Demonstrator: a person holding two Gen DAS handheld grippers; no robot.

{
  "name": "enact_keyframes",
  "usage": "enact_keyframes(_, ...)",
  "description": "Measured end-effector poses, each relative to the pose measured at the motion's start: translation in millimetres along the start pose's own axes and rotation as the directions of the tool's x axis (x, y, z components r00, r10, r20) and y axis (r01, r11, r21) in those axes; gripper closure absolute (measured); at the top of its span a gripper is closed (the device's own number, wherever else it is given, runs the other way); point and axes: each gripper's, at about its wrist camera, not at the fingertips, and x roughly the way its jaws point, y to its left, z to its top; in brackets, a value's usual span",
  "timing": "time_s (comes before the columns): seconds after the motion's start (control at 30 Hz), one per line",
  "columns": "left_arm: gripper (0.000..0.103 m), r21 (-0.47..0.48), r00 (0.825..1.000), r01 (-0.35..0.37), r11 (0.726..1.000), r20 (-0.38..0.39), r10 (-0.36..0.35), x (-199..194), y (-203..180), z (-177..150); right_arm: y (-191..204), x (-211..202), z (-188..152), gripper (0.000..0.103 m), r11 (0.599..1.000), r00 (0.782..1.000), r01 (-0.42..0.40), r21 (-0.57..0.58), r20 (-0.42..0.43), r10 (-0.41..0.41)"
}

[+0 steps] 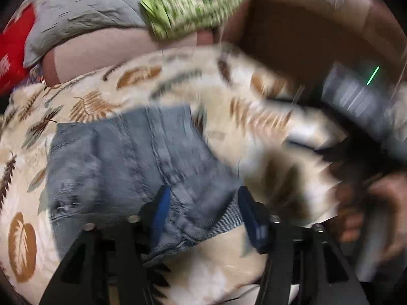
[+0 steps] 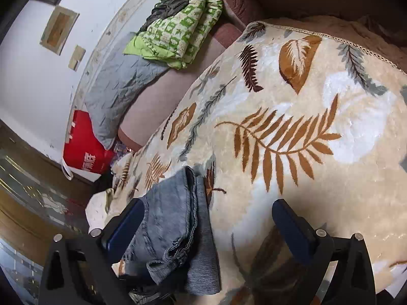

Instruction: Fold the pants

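Folded blue-grey jeans (image 1: 122, 157) lie on a cream blanket with brown leaf prints (image 1: 96, 96). My left gripper (image 1: 206, 213) hovers over their near edge, and its blue pads (image 1: 160, 211) stand apart with denim between them, not pinched. The picture is blurred. In the right wrist view the jeans (image 2: 173, 218) form a thick bundle against the left finger (image 2: 127, 223) of my right gripper (image 2: 211, 223). That gripper is wide open, its other finger over the bare blanket (image 2: 305, 127). At the right of the left wrist view, a hand (image 1: 368, 211) holds a dark, blurred tool.
Behind the blanket lie a green patterned quilt (image 2: 178, 25) and a grey pillow (image 2: 122, 86) on a pinkish-brown couch (image 2: 152, 106). A red bag (image 2: 84, 147) stands by the white wall. The blanket's edge drops to the floor (image 2: 30, 190) at the left.
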Motion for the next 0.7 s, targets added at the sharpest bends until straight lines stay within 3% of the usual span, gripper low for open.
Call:
enact_keyframes(0.07, 0.033, -0.054, 0.994, 0.007, 0.999, 0.107, -0.002, -39.5, 19.3, 1.9, 5.8, 8.3, -5.3, 0.001, 1.000, 0.999, -0.003, -0.020, -0.042, 0.002)
enact_keyframes(0.1, 0.027, -0.079, 0.987, -0.018, 0.997, 0.160, 0.030, -56.9, 32.3, -1.2, 6.8, 10.9, -8.6, 0.001, 1.000, 0.998, -0.008, -0.026, -0.062, 0.006)
enact_keyframes(0.17, 0.025, -0.128, 0.962, -0.136, 0.982, 0.219, 0.162, -77.8, 59.5, -5.3, 12.8, 17.1, -17.8, 0.001, 0.999, 0.990, -0.054, -0.008, -0.127, 0.053)
enact_keyframes(0.23, 0.025, -0.192, 0.940, -0.258, 0.947, 0.178, 0.293, -77.9, 95.6, -12.7, 19.3, 19.6, -28.3, 0.001, 0.993, 0.976, -0.110, 0.036, -0.187, 0.114)
enact_keyframes(0.27, 0.025, -0.225, 0.936, -0.288, 0.931, 0.140, 0.323, -72.9, 108.3, -17.2, 21.6, 19.2, -32.0, 0.001, 0.990, 0.970, -0.123, 0.062, -0.205, 0.133)
enact_keyframes(0.37, 0.025, -0.284, 0.941, -0.302, 0.910, 0.065, 0.333, -55.5, 132.8, -31.1, 36.5, 13.2, -46.3, 0.001, 0.964, 0.939, -0.223, 0.145, -0.234, 0.252)
enact_keyframes(0.47, 0.025, -0.264, 0.959, -0.274, 0.925, 0.001, 0.284, -27.3, 133.1, -38.2, 58.6, 13.9, -52.7, 0.001, 0.947, 0.918, -0.290, 0.139, -0.241, 0.316)
enact_keyframes(0.53, 0.025, -0.259, 0.963, -0.266, 0.929, -0.018, 0.270, -21.5, 133.2, -42.6, 60.5, 34.7, -59.8, 0.001, 0.933, 0.892, -0.312, 0.180, -0.282, 0.353)
enact_keyframes(0.6, 0.025, -0.277, 0.967, -0.250, 0.928, -0.016, 0.256, -24.9, 134.5, -47.4, 44.9, 53.6, -68.1, 0.001, 0.956, 0.916, -0.220, 0.193, -0.295, 0.271)
enact_keyframes(0.63, 0.025, -0.290, 0.971, -0.229, 0.929, -0.007, 0.237, -30.4, 137.0, -50.3, 23.0, 66.4, -80.0, 0.006, 0.963, 0.928, -0.092, 0.255, -0.329, 0.176)
enact_keyframes(0.67, 0.025, -0.305, 0.973, -0.212, 0.928, 0.028, 0.231, -40.8, 138.5, -50.5, 13.1, 66.8, -85.8, 0.013, 0.951, 0.933, -0.093, 0.295, -0.309, 0.187)
enact_keyframes(0.7, 0.025, -0.310, 0.969, -0.214, 0.926, 0.056, 0.242, -46.3, 139.0, -49.0, 9.6, 59.7, -86.9, 0.013, 0.943, 0.940, -0.131, 0.307, -0.264, 0.217)
